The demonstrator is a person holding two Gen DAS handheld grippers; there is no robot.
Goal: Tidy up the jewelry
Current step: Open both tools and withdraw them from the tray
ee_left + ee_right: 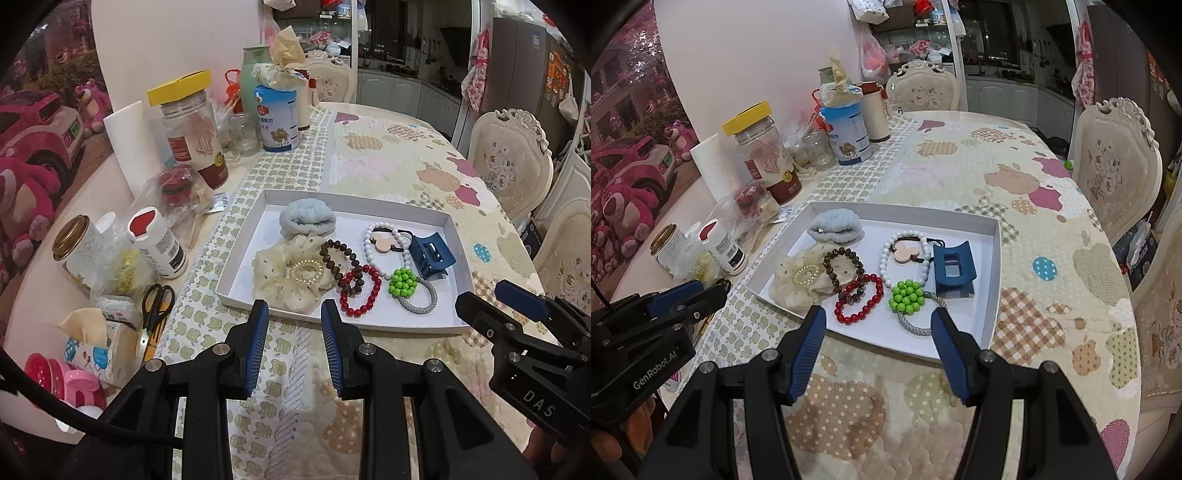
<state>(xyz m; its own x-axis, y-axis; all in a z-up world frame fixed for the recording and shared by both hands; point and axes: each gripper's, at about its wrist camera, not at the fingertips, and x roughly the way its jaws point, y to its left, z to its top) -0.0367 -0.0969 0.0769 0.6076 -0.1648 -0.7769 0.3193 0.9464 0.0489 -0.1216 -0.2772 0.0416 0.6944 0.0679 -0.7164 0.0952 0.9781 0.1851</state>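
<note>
A white shallow tray point(369, 203) point(995, 266) on the quilted table holds a light blue scrunchie point(307, 218) point(834, 224), a cream scrunchie point(280, 280) point(790, 284), a brown bead bracelet point(341, 258) point(846, 269), a red bead bracelet point(364, 297) point(858, 301), a white bead bracelet point(384, 247) point(905, 254), a green bead hair tie point(403, 282) point(907, 297) and a blue claw clip point(430, 256) point(953, 269). My left gripper point(294, 308) is open and empty at the tray's near edge. My right gripper point(877, 314) is open and empty, just in front of the tray.
Jars, a blue tin point(277, 118), a paper roll point(129, 147), bottles, scissors point(157, 302) and tissue packs crowd the table's left side. Ornate chairs point(1115, 166) stand at the right and far end. The right gripper shows in the left view point(517, 299).
</note>
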